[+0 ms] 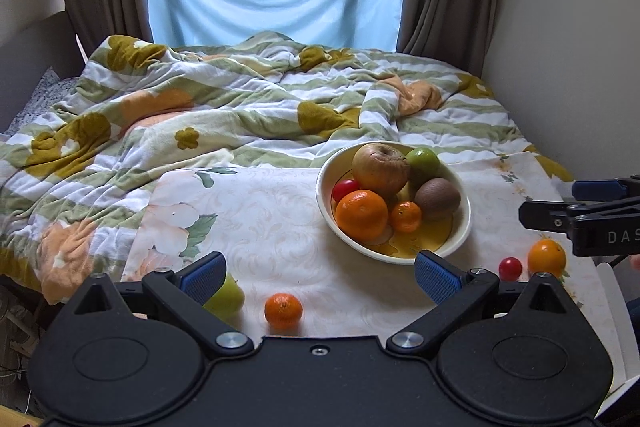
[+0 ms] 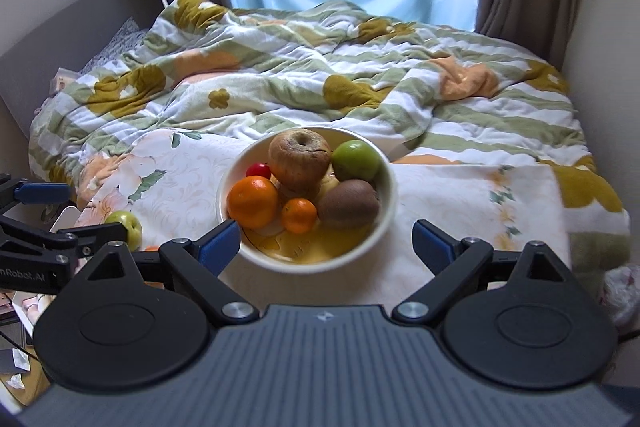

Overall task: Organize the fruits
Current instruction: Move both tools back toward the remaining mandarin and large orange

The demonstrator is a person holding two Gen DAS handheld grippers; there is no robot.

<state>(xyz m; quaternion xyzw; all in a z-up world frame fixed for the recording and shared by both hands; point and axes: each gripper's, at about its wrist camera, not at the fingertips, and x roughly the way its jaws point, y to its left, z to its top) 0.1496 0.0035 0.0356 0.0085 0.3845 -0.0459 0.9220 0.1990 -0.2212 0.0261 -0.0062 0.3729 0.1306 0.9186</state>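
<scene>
Fruit sorting, bedside surface — contents left to right, mainly from the left wrist view.

1. Left gripper (image 1: 320,273): jaws spread wide, nothing between the pads.
2. Green apple (image 1: 229,297): loose on the floral cloth (image 1: 260,219), partly hidden behind the left gripper's left finger, near the cloth's left edge.
3. Small mandarin (image 1: 283,310): loose, just right of the green apple, directly ahead of the open jaws.
4. Bowl (image 1: 464,223): cream rim, yellow inside, standing right of centre on the cloth. Holds a wrinkled brown apple (image 1: 380,169), a green fruit (image 1: 423,161), a kiwi (image 1: 438,203), a large orange (image 1: 362,215), a small orange one (image 1: 406,215) and a red cherry tomato (image 1: 345,189).
5. Second cherry tomato (image 1: 510,268): loose, right of the bowl.
6. Orange (image 1: 546,258): loose, just beside that tomato.
7. Right gripper (image 2: 326,241): jaws fully spread and empty, bowl in front.

Progress, as judged: six pieces in the bowl, four still out — roughly past halfway.

Room and edges: bare cloth between the bowl and the left pair gives easy access. The right pair sits close to the cloth's right edge, so a nudge could roll a piece off. The rumpled quilt (image 1: 200,107) lies behind the bowl; a wall closes the right side.
</scene>
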